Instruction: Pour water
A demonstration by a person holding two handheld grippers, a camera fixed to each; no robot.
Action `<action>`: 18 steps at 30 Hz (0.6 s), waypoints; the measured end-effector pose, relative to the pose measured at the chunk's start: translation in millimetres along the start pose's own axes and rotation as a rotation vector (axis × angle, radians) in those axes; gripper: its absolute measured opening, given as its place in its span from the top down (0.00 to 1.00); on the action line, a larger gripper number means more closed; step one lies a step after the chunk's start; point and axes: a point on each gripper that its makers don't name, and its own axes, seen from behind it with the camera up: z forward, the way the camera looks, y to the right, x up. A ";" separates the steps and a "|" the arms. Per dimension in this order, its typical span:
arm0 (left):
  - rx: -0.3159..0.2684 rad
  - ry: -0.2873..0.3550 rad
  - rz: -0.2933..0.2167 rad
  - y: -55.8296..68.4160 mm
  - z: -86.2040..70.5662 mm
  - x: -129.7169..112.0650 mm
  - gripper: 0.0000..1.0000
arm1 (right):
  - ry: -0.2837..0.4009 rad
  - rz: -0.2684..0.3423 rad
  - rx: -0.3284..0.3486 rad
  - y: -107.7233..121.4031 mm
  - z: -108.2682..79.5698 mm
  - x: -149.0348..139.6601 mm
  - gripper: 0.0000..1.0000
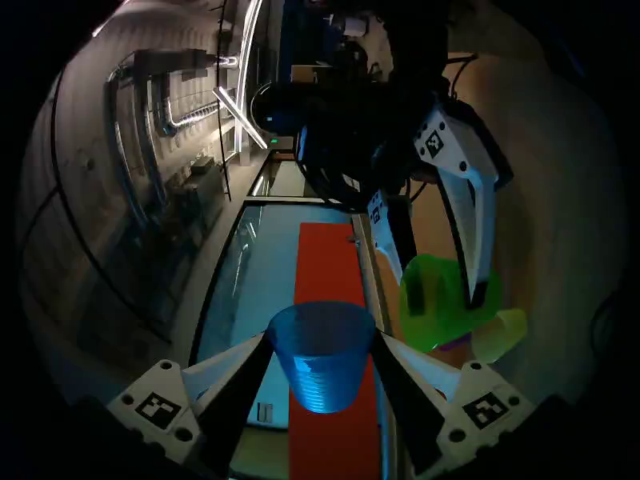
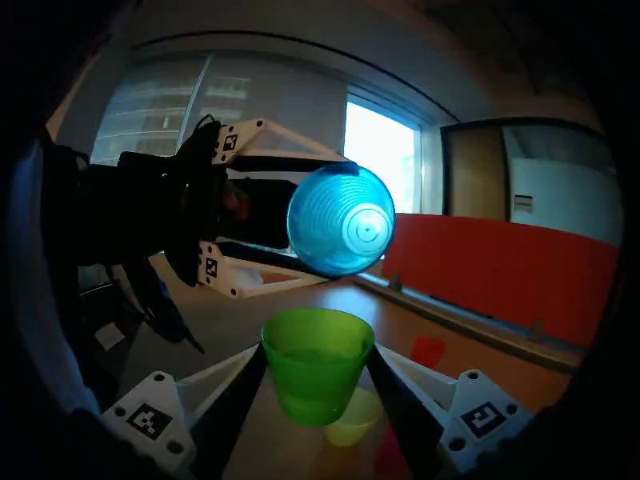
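Ribbed, translucent blue cup (image 2: 342,218) tipped on its side above the green cup (image 2: 316,372).
The left gripper (image 1: 320,340) is clamped on the blue cup, whose base is turned toward the right gripper (image 2: 318,350). The right gripper is clamped on the upright green cup.

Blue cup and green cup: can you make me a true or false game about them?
1. The left claw holds the blue cup. True.
2. The green cup lies on its side on the table. False: the right claw holds it upright.
3. In the right gripper view, the blue cup is tipped over, its bottom facing the camera. True.
4. A claw holds the yellow cup. False: it sits on the table, beside the green cup.
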 end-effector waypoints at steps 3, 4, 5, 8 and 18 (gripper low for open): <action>0.007 -0.006 -0.061 -0.5 0.7 -2.1 0.14 | 0.001 0.000 -0.002 0.0 -0.6 0.0 0.10; 0.009 -0.007 -0.087 -0.6 1.1 -2.3 0.14 | 0.002 0.000 -0.003 0.0 -0.7 0.1 0.10; 0.011 -0.007 -0.110 -0.7 1.5 -2.5 0.14 | 0.002 -0.001 -0.004 0.1 -0.9 0.1 0.10; 0.014 0.002 -0.196 -0.6 2.0 -1.2 0.14 | 0.006 0.000 -0.005 -0.2 -1.7 1.1 0.10; 0.048 -0.007 -0.485 -6.2 0.2 -13.1 0.14 | 0.021 0.003 -0.018 4.6 -6.4 6.8 0.10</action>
